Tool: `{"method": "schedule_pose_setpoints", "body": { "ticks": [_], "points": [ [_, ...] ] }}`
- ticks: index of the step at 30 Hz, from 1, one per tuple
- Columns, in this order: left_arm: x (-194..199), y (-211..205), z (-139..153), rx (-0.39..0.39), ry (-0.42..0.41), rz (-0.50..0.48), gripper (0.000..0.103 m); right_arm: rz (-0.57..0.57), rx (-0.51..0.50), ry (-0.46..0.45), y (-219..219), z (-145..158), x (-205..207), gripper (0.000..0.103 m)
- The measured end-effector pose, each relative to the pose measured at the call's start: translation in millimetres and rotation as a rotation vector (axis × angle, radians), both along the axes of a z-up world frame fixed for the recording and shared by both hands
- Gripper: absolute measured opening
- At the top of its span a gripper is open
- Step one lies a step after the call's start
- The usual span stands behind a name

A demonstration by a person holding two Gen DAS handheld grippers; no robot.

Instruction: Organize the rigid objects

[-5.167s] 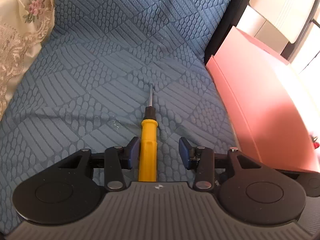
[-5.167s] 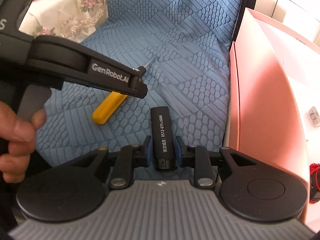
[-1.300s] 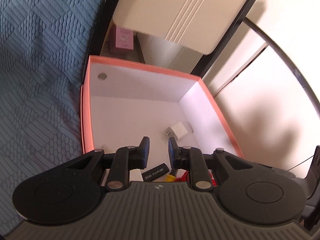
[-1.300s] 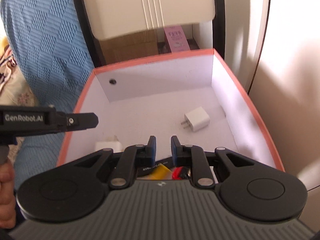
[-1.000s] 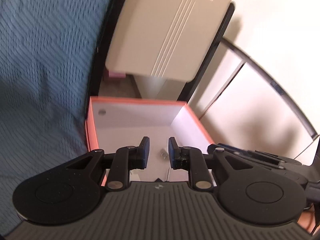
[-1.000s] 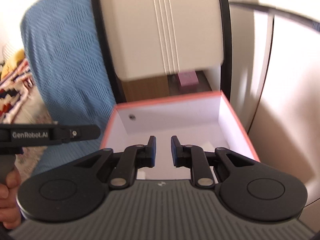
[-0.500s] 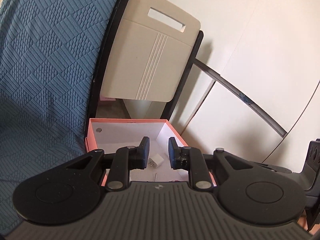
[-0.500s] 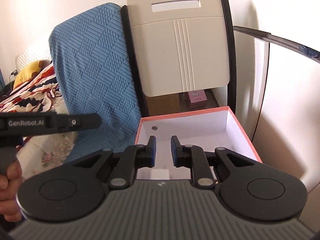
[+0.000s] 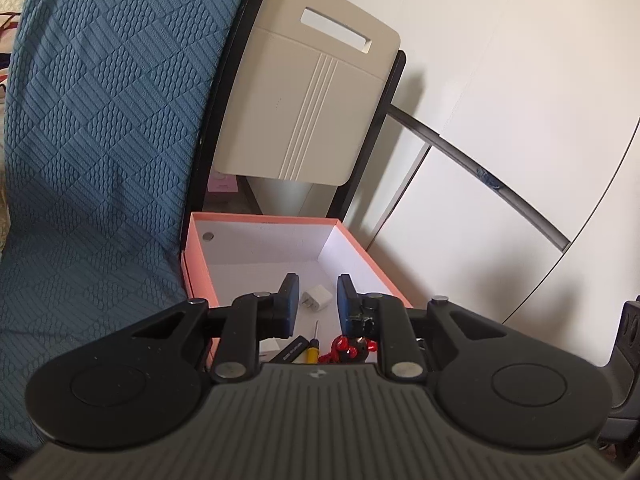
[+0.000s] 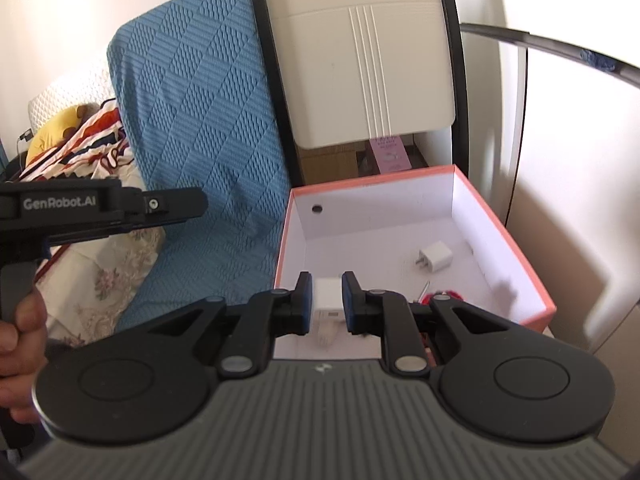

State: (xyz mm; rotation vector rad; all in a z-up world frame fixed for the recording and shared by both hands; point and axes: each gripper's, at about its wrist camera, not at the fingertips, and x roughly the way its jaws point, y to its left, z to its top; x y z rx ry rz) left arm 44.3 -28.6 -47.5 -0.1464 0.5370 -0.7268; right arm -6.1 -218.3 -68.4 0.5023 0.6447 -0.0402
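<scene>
Yellow-handled screwdriver lies in the pink box; both hand-held grippers narrowed, pinching nothing.

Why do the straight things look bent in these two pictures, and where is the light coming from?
Both views are fisheye: in the left wrist view the dark rail bows along the wall, and in the right wrist view it arcs too. Light appears to come from the camera side, casting soft shadows onto the white wall. The right wrist view is slightly softer; the pink box rim looks a little blurred.
</scene>
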Motion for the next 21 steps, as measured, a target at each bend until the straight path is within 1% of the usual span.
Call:
{"method": "schedule_pose_setpoints", "body": {
  "ticks": [2,5,11,13,15,19,21],
  "points": [
    [-2,2,-4,0.004,0.005,0.002,0.023,-0.003,0.004,0.006,1,-2,-3,0.019],
    [-4,3,-9,0.015,0.014,0.004,0.027,-0.007,0.006,0.016,2,-4,-7,0.019],
    [-5,3,-22,0.036,0.036,0.006,0.028,-0.014,0.013,0.029,2,-9,-12,0.019],
    [-3,3,-25,0.039,0.046,0.01,0.031,-0.017,0.012,0.033,2,-10,-13,0.019],
    [-3,3,-28,0.041,0.051,0.012,0.039,-0.019,0.014,0.037,1,-11,-14,0.02],
    [-2,2,-32,0.052,0.059,0.018,0.045,-0.027,0.014,0.041,0,-13,-16,0.02],
    [-2,2,-33,0.057,0.061,0.022,0.057,-0.035,0.013,0.044,-1,-15,-17,0.02]
  ]
}}
